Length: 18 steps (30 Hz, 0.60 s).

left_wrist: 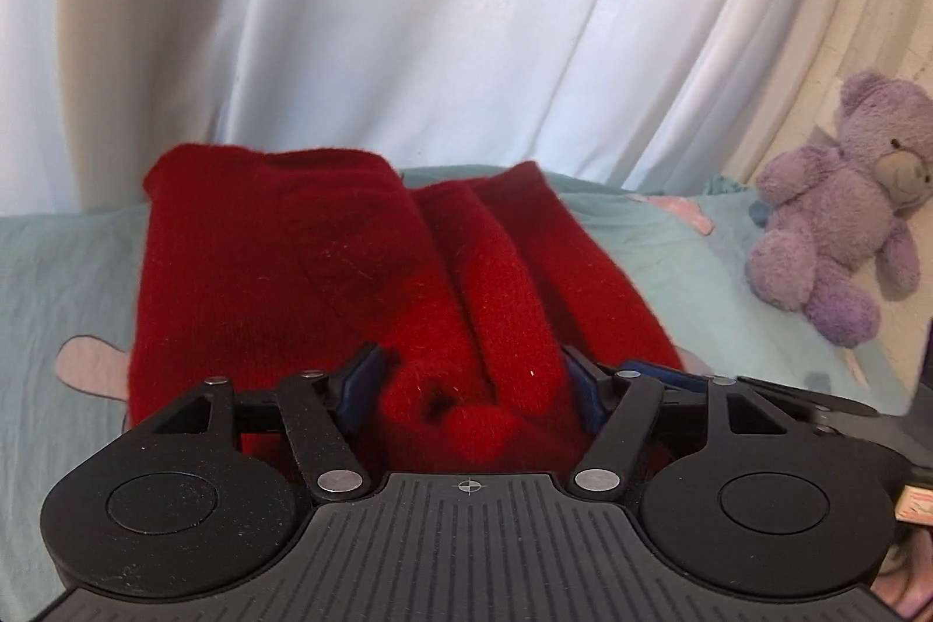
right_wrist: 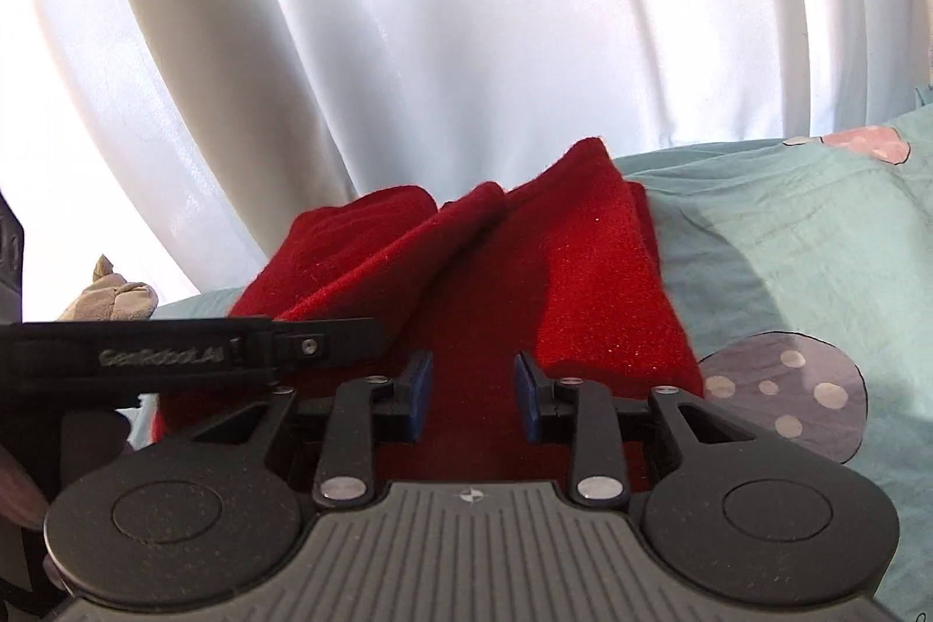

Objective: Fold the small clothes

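Looking along our left gripper [left_wrist: 472,377], we see its blue pads [left_wrist: 364,377] spread wide apart, with a bunched fold of the red knit garment [left_wrist: 326,260] lying between them; the pads are not pressed together on the cloth, so the fingers are released. The garment lies on the pale teal bedsheet [left_wrist: 70,272], rumpled into long folds that run away from us toward the white curtain [left_wrist: 408,10] hanging behind the bed. A pink printed patch [left_wrist: 87,365] on the sheet shows just beside the garment's left edge. Further right, well apart from the red cloth, a purple teddy bear [left_wrist: 839,208] sits on the sheet near the wall.

From the right wrist view, our left gripper [right_wrist: 326,339] reaches in from the left edge, its black body touching the garment's [right_wrist: 583,284] near left side; its grip is hidden from this side. Our right gripper [right_wrist: 472,397] hovers low over the near end of the red cloth with its blue pads [right_wrist: 420,394] held apart and only flat fabric showing between them, so it too is released. To the right of the garment, the sheet [right_wrist: 787,225] carries a grey dotted bow print [right_wrist: 787,394] just beside the cloth, and a pink dotted one [right_wrist: 863,144] farther back.
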{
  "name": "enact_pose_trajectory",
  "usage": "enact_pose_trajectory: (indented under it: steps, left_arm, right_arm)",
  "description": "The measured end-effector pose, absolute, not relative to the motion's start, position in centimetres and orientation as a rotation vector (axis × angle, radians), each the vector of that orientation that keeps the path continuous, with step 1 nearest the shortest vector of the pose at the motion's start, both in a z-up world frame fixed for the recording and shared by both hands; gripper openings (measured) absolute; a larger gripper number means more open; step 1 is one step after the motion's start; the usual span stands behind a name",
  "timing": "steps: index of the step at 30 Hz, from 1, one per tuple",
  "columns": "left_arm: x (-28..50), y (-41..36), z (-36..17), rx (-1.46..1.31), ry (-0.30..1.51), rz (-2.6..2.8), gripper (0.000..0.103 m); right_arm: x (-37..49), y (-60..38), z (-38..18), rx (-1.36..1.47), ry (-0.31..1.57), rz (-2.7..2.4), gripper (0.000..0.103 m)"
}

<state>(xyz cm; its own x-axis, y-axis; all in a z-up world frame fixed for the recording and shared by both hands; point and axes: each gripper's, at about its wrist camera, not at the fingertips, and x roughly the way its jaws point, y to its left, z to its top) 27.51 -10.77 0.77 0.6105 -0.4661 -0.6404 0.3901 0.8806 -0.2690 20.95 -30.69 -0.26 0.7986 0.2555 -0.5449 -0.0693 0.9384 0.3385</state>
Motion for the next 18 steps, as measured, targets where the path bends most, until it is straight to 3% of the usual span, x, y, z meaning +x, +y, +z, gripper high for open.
enact_pose_trajectory:
  steps: [5, 7, 8, 10, 18]
  left_arm:
    - [24.2, -6.3, 4.0, -0.231, 0.716, -0.509, 0.071]
    - [23.2, -4.6, 4.6, -0.258, 0.702, -0.482, 0.075]
    - [22.8, -3.7, 4.8, -0.256, 0.691, -0.46, 0.079]
    - [22.4, -2.4, 4.4, -0.23, 0.688, -0.38, 0.079]
    - [22.6, -0.9, 0.2, -0.158, 0.8, -0.26, 0.079]
  right_arm:
    - [21.1, -31.7, 1.6, 0.308, 0.575, 0.171, 0.035]
    - [21.5, -31.3, 3.0, 0.314, 0.532, 0.2, 0.047]
    - [22.0, -31.2, 3.5, 0.326, 0.522, 0.222, 0.061]
    - [23.0, -30.5, 4.2, 0.357, 0.528, 0.294, 0.067]
    - [31.1, -27.7, 0.7, 0.56, 0.87, 0.449, 0.069]
